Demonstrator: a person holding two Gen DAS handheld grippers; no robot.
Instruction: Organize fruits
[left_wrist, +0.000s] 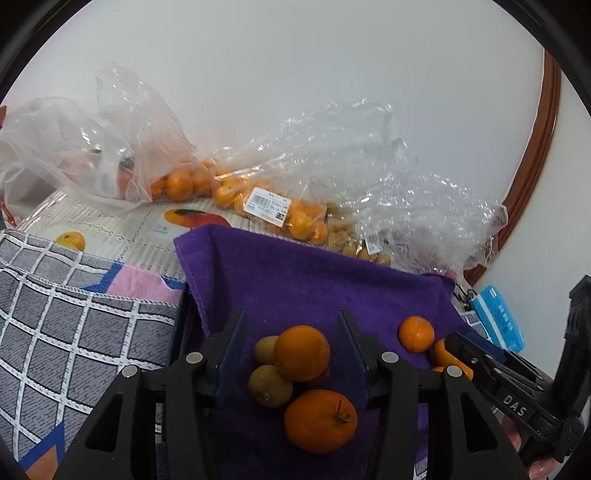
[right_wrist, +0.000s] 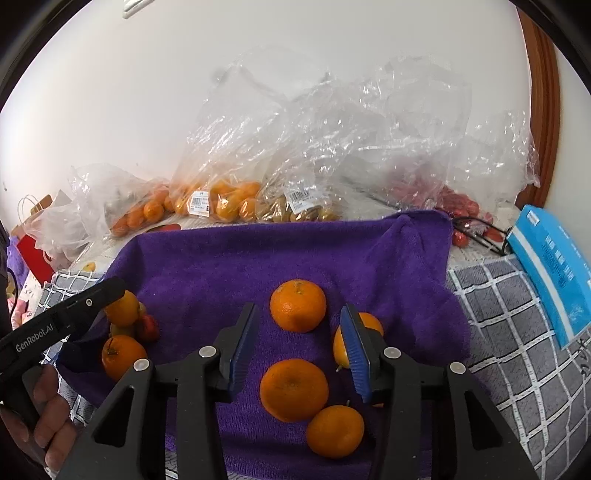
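Note:
A purple towel (left_wrist: 295, 280) covers the work area. In the left wrist view my left gripper (left_wrist: 291, 318) stands open over a small pile: an orange (left_wrist: 301, 352), two brownish round fruits (left_wrist: 269, 386) and a stemmed orange (left_wrist: 320, 421); the pads touch none of them. In the right wrist view my right gripper (right_wrist: 298, 309) is open too. One mandarin (right_wrist: 298, 305) lies at its tips and another (right_wrist: 293, 389) lies between the jaws with gaps on both sides. A third mandarin (right_wrist: 335, 430) lies nearer, and a fourth (right_wrist: 373, 323) is partly hidden by the right finger.
Clear plastic bags of oranges (right_wrist: 221, 203), brownish fruit (right_wrist: 295, 210) and red fruit (right_wrist: 458, 203) line the wall. A grey checked cloth (right_wrist: 509, 314) lies under the towel. A blue packet (right_wrist: 554, 266) sits at the right. A hand (right_wrist: 48, 406) holds the left gripper's handle.

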